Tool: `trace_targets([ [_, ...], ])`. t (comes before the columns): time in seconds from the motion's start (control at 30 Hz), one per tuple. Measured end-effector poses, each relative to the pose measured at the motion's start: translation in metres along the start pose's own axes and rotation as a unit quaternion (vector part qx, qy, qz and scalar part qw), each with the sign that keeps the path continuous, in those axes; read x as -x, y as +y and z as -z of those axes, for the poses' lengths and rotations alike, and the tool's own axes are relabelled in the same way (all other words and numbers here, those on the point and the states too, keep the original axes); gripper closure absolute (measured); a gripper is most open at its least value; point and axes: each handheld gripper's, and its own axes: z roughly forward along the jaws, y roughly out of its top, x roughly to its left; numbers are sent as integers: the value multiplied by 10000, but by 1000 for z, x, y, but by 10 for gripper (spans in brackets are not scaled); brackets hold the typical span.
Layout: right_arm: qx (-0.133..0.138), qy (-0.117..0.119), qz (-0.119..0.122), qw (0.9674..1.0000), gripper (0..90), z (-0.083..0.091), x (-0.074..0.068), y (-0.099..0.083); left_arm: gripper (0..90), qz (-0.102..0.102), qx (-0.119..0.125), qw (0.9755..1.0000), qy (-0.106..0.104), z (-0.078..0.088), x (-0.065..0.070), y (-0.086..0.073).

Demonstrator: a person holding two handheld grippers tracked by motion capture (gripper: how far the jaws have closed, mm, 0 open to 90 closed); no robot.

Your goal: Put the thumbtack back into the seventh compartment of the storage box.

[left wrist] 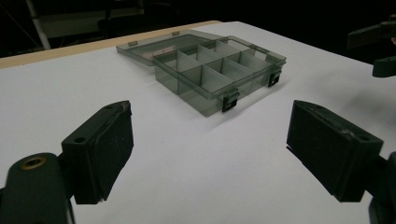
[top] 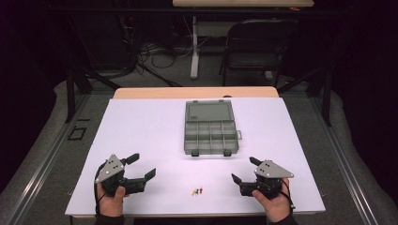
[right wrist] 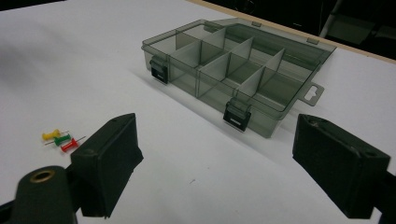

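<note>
The left gripper (top: 143, 167) had its jaws spread wide with nothing between them, only bare white table (top: 141, 126) showing in the gap. It sat near the front left edge of the table, held in the person's left hand (top: 111, 199). The right gripper (top: 245, 170) mirrored it at the front right, its jaws likewise spread and holding nothing, gripped by the right hand (top: 276, 205).

Between the two grippers, close to the front edge, lay three pins (top: 196, 191) in a tight cluster: one yellow (right wrist: 50, 135), one green (right wrist: 60, 139), one red (right wrist: 69, 144). They rested side by side on the table, just left of the right gripper's left jaw in the right gripper view, touching neither gripper.

Farther back, around the middle of the table, stood a grey translucent box (top: 210, 135) with its lid (top: 209, 111) swung fully open and lying flat behind it. Dividers split the box into two rows of compartments, and all that could be seen looked empty. Two dark latches (right wrist: 236, 115) hung on its front wall, facing the grippers. The box was well apart from the pins and from both grippers.
</note>
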Motion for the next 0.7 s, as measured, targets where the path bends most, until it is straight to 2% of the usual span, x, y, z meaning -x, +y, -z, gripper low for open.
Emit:
trace_targets([
  [0.2, -40, 37, -1, 10000, 141, -2, -1, 1, 147, 51, 22, 10000, 18, 1, -1, 0],
  [0.3, -139, 58, 50, 9999, 138, -3, -3, 3, 147, 38, -41, 10000, 17, 1, -2, -1],
  [0.47, -334, 107, 43, 9994, 110, -7, -4, 6, 147, 82, -3, 10000, 36, 2, -2, -1],
  [0.53, -391, 189, -41, 9990, 91, -9, -4, 8, 147, 86, -13, 10000, 47, 3, -2, -1],
  [0.6, -510, 376, -100, 9979, 66, -12, -7, 13, 147, 76, -19, 9999, 68, 4, -2, -1],
  [0.63, -510, 376, -100, 9979, 49, -12, -7, 13, 147, 76, -6, 9999, 71, 4, -1, -1],
  [0.67, -588, 416, -93, 9974, 30, -13, -9, 14, 147, 69, -1, 10000, 70, 5, -2, -1],
  [0.7, -772, 586, -77, 9953, 0, -18, -13, 16, 147, 83, -2, 9999, 66, 4, -2, -1],
])
